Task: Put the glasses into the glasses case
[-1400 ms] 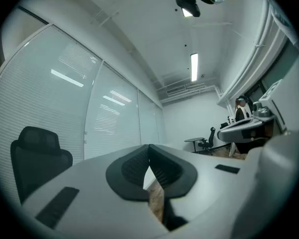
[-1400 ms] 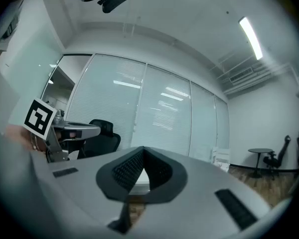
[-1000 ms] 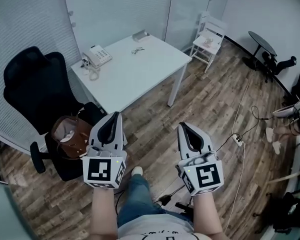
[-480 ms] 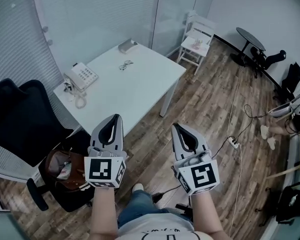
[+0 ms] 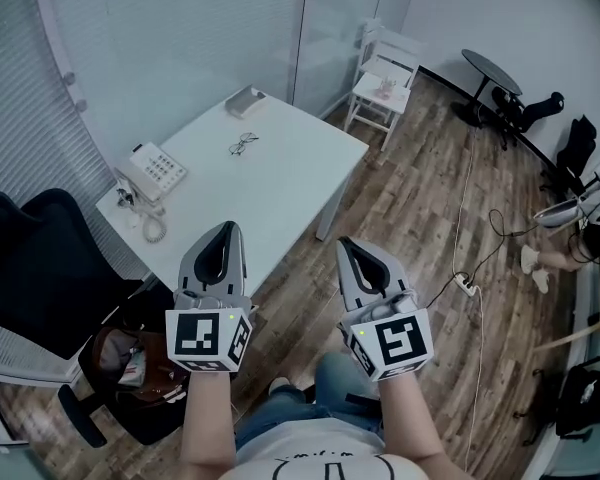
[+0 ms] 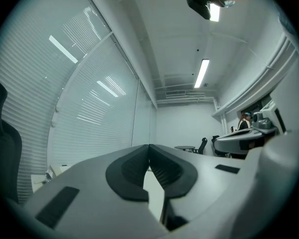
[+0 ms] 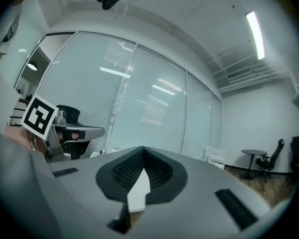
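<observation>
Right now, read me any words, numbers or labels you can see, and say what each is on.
No text can be read.
Shirt print: too blurred to read.
Telephone keypad: too small to read.
Cube on the left gripper and cube on the right gripper: black square markers, no letters.

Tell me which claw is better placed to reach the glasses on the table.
Left. The left claw lines up across the white table with the glasses; the right claw hangs over the floor off its corner. Both shut.
</observation>
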A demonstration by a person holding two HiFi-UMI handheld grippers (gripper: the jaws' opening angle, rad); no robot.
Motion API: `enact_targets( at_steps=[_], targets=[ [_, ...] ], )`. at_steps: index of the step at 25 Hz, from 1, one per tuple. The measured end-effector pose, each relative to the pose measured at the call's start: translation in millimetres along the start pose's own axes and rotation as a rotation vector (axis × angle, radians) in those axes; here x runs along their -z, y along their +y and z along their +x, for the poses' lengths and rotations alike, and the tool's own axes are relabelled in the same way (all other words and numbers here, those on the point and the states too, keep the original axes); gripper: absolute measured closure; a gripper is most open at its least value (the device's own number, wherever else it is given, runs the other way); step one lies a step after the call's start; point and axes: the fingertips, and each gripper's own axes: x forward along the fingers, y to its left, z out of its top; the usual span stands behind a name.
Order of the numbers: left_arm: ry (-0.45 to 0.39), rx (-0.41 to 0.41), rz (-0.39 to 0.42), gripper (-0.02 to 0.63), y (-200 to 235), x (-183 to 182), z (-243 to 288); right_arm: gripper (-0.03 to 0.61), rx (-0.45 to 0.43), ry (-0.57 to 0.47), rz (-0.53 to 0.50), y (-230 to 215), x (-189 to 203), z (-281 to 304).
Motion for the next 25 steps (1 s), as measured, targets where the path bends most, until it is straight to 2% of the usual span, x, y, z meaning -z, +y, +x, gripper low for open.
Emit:
enact_targets(
  at_steps=[5, 10, 15, 20, 25],
  targets=[
    [-0.003, -0.01, -0.046, 0.597, -12, 9, 35, 0.568, 0.002, -0.01, 0.021, -28, 11, 32],
    [0.021, -0.025, -0.034, 0.597, -14, 31, 90, 0.568, -0.034, -0.02, 0.025, -62, 26, 81],
    [0.052, -0.107, -0.026, 0.597, 3, 48, 167, 0.568, -0.09, -0.007, 0.063, -120, 47, 146],
    [0.073, -0.196, 0.011, 0.597, 16, 53, 252, 0.568, -0.154, -0.022, 0.091, -188, 50, 213],
    [0.083, -0.296, 0.04, 0.597, 42, 54, 315, 0.568, -0.229, -0.037, 0.094, -239, 48, 273]
  ],
)
